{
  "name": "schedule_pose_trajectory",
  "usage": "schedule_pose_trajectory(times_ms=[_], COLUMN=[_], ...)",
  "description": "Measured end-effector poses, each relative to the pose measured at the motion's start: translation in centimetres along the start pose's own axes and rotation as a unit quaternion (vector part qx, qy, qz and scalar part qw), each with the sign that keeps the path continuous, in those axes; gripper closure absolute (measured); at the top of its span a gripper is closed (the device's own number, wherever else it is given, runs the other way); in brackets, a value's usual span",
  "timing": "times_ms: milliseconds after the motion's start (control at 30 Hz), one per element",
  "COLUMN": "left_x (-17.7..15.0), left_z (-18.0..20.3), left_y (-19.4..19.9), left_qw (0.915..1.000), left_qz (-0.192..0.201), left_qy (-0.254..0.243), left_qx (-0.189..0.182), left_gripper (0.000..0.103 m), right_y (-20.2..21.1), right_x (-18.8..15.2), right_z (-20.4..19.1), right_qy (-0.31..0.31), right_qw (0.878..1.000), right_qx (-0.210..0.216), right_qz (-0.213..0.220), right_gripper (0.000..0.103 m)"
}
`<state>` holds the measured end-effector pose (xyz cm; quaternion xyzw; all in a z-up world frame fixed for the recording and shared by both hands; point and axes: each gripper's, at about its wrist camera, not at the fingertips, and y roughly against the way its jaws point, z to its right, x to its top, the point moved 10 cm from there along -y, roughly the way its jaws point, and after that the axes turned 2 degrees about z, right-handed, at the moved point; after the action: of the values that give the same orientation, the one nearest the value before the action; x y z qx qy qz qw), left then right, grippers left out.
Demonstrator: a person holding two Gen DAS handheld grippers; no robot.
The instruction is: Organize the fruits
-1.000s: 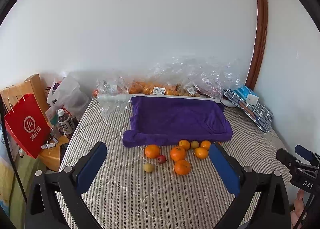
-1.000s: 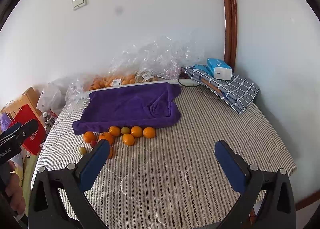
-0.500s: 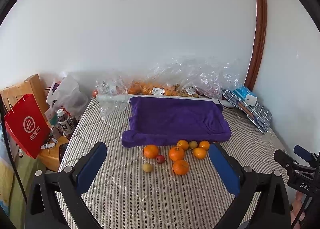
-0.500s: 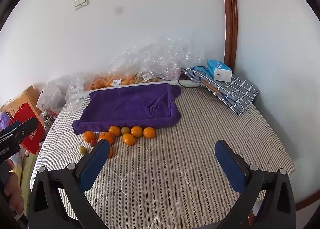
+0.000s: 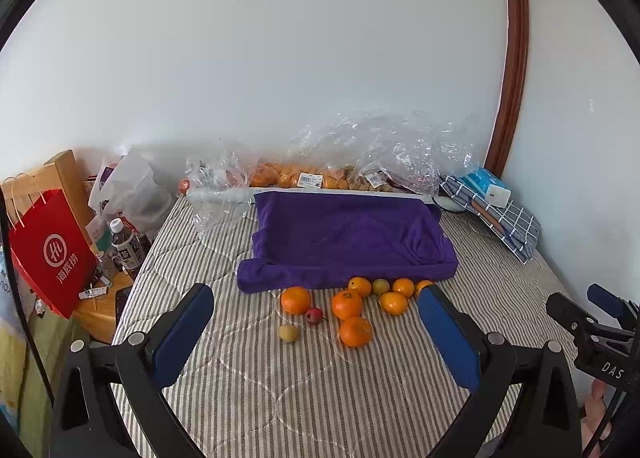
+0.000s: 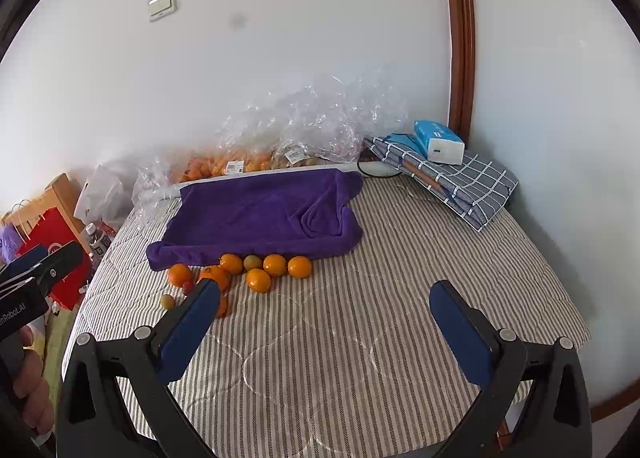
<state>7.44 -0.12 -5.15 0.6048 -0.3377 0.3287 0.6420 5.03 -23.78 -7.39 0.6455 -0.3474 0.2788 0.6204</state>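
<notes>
Little is being changed since the earlier frames: the fruits point(image 5: 348, 306) are sitting marginally higher in the left wrist view. Both the left gripper point(image 5: 316, 338) and the right gripper point(image 6: 326, 332) are being held above the striped bed point(image 6: 360, 338), jaws spread wide and holding nothing. The fruits are lying ahead of the jaws, clustered along the near edge of the purple towel point(image 5: 344, 234).

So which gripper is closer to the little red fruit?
Left. The left gripper faces the little red fruit head-on, just short of it. The right gripper points at bare bed to the fruit's right.
</notes>
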Motion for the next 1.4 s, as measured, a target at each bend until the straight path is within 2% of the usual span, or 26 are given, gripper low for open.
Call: schedule_pose_trajectory(times_ms=[400, 1067, 1233, 1400], left_x=[0.1, 0.3, 0.5, 0.1], left_z=[-0.1, 0.1, 0.1, -0.6], left_y=[0.2, -0.2, -1.7, -4.1], left_qw=[1.0000, 1.0000, 1.0000, 0.9998], left_qz=[0.002, 0.003, -0.002, -0.007], left_qy=[0.002, 0.004, 0.000, -0.001], left_qx=[0.000, -0.006, -0.004, 0.017], left_gripper=[0.000, 0.000, 0.000, 0.000], right_y=[-0.1, -0.7, -1.9, -3.9], right_x=[-0.1, 0.5, 0.7, 0.8], right_z=[0.3, -0.5, -0.8, -1.0], right_qy=[-0.009, 0.015, 0.018, 0.018], right_qw=[1.000, 1.000, 1.000, 1.000], right_qx=[0.004, -0.007, -0.008, -0.003], right_qz=[-0.003, 0.007, 0.005, 0.004], right_gripper=[0.000, 0.000, 0.000, 0.000])
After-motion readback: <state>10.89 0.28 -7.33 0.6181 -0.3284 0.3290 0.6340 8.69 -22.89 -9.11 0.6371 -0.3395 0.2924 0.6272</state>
